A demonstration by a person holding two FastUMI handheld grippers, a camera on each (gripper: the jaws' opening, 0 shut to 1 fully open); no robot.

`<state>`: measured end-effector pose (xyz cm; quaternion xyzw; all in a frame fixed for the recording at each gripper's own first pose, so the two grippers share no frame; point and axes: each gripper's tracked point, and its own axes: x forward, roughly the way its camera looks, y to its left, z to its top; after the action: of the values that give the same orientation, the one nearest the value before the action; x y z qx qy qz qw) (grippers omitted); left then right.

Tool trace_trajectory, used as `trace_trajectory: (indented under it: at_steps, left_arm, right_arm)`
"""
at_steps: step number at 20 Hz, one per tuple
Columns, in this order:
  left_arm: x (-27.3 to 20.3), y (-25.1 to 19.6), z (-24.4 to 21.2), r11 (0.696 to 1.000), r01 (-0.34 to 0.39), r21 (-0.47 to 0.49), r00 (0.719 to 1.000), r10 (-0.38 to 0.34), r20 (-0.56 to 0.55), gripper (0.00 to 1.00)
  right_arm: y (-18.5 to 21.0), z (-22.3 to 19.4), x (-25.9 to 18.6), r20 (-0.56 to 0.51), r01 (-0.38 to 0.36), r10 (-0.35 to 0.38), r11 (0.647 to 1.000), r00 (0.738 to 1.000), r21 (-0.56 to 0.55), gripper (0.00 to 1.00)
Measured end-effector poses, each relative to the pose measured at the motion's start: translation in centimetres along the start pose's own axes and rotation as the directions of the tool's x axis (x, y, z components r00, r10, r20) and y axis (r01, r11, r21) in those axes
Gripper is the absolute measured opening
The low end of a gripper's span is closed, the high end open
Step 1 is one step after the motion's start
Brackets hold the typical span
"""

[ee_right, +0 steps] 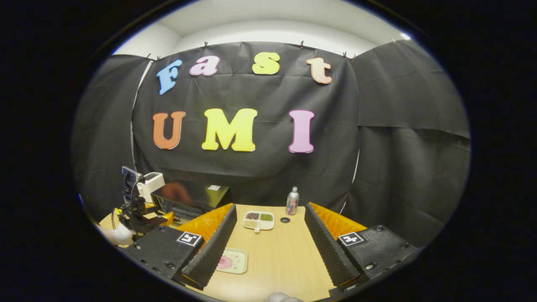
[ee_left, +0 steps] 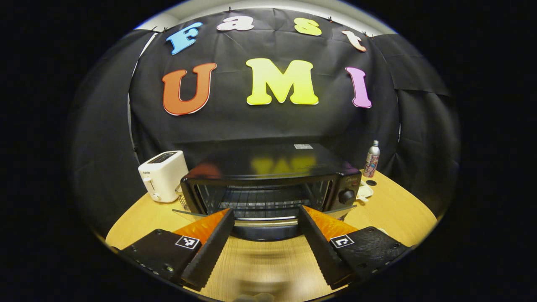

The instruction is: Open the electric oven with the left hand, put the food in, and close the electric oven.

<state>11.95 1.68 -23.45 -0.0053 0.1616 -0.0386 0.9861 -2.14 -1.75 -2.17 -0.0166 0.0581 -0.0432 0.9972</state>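
Wooden surface (ee_left: 390, 209) carries a white toaster (ee_left: 162, 175) far left, then the black electric oven (ee_left: 272, 180), door down, with the left gripper (ee_left: 266, 239) before it, fingers spread. Right of it sit a food tray (ee_right: 259, 220), a bottle (ee_right: 292, 201) and, nearer, the right gripper (ee_right: 270, 247), fingers spread, empty.

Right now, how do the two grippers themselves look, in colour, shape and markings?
Both look alike. The left gripper has two long black fingers with ridged inner faces, orange ribbed backing, and black mounting blocks that each carry a square black-and-white marker. The right gripper is built the same: black ridged fingers, orange backs, one marker on each block.
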Motion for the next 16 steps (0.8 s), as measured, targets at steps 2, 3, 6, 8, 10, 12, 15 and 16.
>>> trace_trajectory:
  at_steps: [2, 3, 6, 8, 10, 12, 15, 16]
  left_arm:
    - [-1.2, -0.2, -1.7, 1.000, 0.004, -0.003, 1.000, -0.004, -0.022, 0.97]
    - [-1.6, -0.3, -2.4, 1.000, 0.006, -0.005, 0.999, -0.006, -0.035, 0.97]
    - [-2.8, -0.4, -5.0, 1.000, 0.007, -0.009, 0.997, -0.008, -0.082, 0.97]
    - [-3.4, -0.5, -6.4, 1.000, 0.008, -0.018, 0.994, -0.010, -0.111, 0.97]
    - [-3.6, -0.6, -7.5, 1.000, 0.011, -0.012, 0.992, -0.013, -0.127, 0.97]
    - [-3.9, -0.8, -8.8, 1.000, 0.014, -0.012, 0.988, -0.016, -0.151, 0.96]
    - [-4.1, -1.0, -10.8, 1.000, 0.014, -0.025, 0.980, -0.019, -0.197, 0.95]
    - [-4.4, -1.1, -11.6, 0.999, 0.011, -0.035, 0.977, -0.018, -0.215, 0.95]
  right_arm:
    - [0.3, -0.2, -0.5, -0.002, -0.009, 0.009, 1.000, 1.000, -0.007, 1.00]
    - [0.4, -0.4, -0.7, -0.004, -0.012, 0.012, 1.000, 1.000, -0.009, 1.00]
    - [0.7, -0.7, -1.4, -0.008, -0.021, 0.021, 1.000, 1.000, -0.009, 1.00]
    - [0.8, -0.8, -1.8, -0.009, -0.022, 0.021, 1.000, 1.000, -0.012, 1.00]
    - [0.6, -1.1, -2.2, -0.011, -0.017, 0.016, 1.000, 1.000, -0.018, 1.00]
    - [0.4, -1.5, -2.5, -0.020, -0.011, 0.011, 1.000, 1.000, -0.017, 1.00]
    - [0.0, -1.9, -2.7, -0.027, 0.002, -0.002, 1.000, 1.000, -0.018, 1.00]
    - [-0.2, -2.2, -2.8, -0.031, 0.007, -0.008, 1.000, 0.999, -0.019, 1.00]
